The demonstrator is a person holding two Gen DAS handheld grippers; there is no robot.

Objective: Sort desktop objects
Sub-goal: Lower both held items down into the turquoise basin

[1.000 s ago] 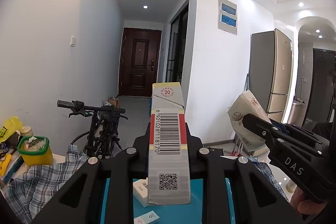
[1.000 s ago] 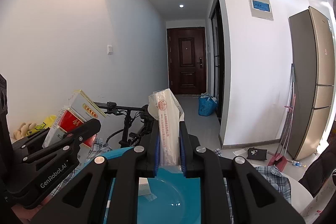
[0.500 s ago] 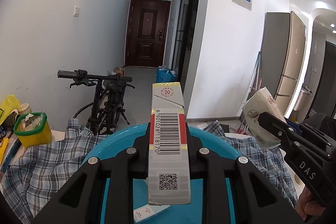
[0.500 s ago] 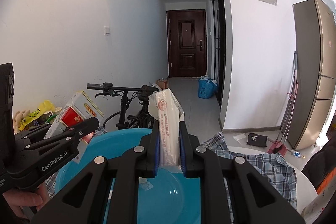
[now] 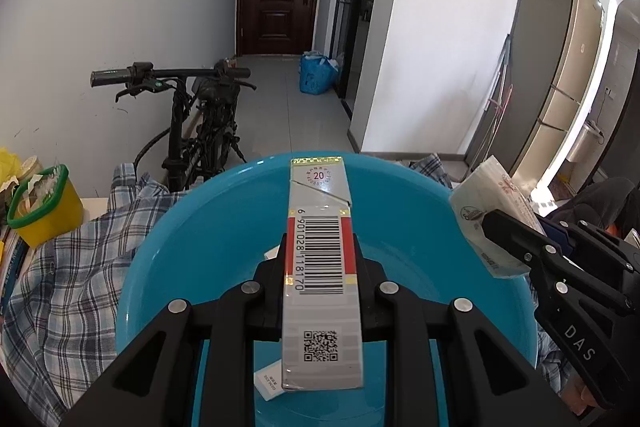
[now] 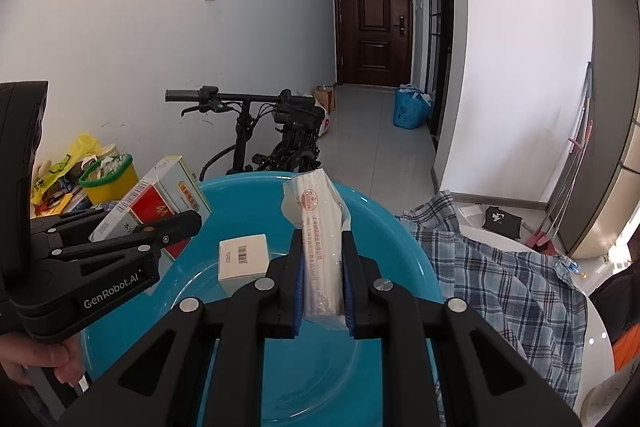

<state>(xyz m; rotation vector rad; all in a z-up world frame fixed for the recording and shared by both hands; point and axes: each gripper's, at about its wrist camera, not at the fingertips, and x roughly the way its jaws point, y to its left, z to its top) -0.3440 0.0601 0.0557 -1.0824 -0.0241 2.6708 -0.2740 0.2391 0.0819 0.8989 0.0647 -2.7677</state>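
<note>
The left gripper (image 5: 320, 259) pinches a carton (image 5: 320, 267), the right gripper (image 6: 322, 267) a packet (image 6: 320, 247); the basin (image 5: 200, 247) lies below both jaws, so release low.

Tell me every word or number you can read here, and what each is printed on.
"6 901028 118170" under the barcode, and "20" in a round seal: the box in the left gripper.
"GenRobot.AI": the left gripper's side, seen from the right wrist.
"DAS": the right gripper.
Red print on the white packet in the right gripper: too small to read.
Labels on the small white box in the blue basin: too small.
</note>
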